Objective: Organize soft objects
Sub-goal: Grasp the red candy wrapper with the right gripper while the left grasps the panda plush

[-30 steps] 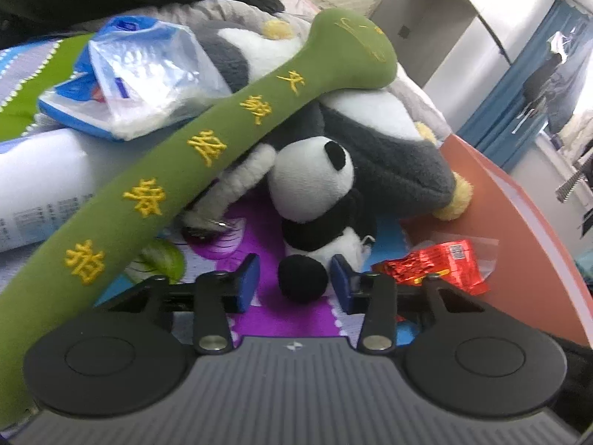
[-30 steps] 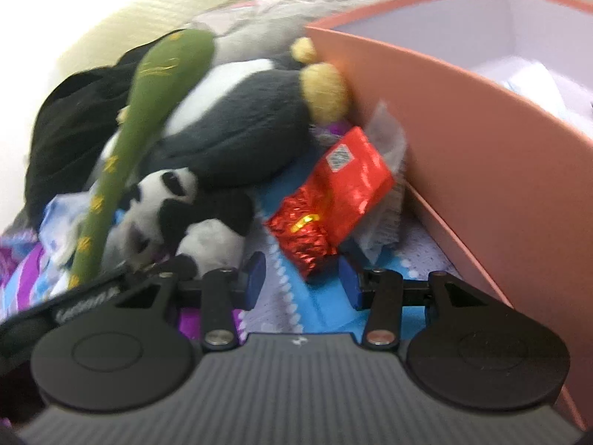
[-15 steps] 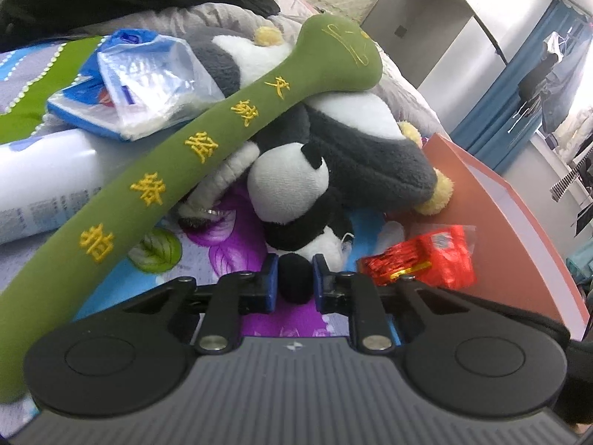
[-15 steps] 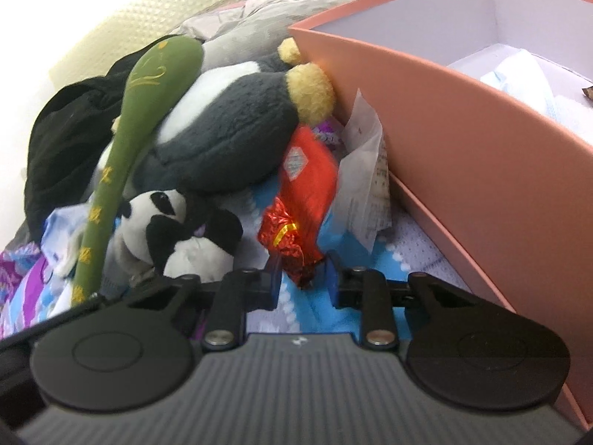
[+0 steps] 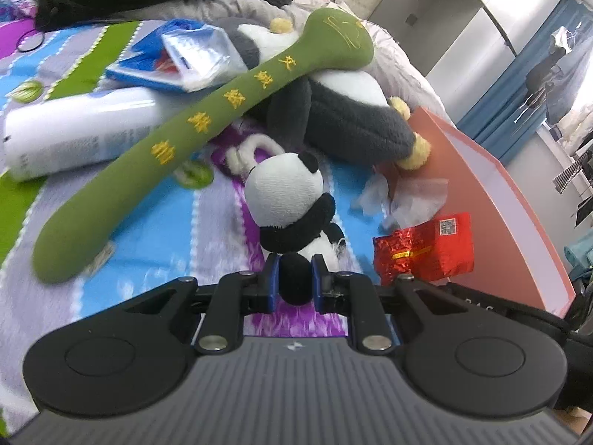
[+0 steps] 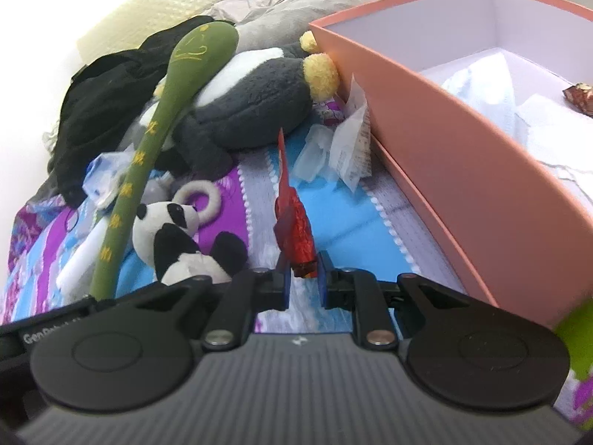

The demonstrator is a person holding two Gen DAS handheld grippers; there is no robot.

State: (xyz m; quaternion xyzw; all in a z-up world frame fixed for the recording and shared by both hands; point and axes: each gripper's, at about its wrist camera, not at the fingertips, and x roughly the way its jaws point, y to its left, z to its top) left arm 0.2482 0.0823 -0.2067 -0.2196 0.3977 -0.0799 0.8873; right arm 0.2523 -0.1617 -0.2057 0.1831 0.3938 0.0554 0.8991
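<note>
Striped bedspread point(image 5: 155, 222) | panda plush point(image 5: 285, 200): white head, black ears, limbs

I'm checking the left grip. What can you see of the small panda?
The panda is a small plush toy, white with black ears, eye patches, arms and legs, and a white loop at its head. The left gripper has closed on one black foot, pads pressing both sides. It sits over the striped bedspread, beside the green plush stick, clear of the big grey plush.
</note>
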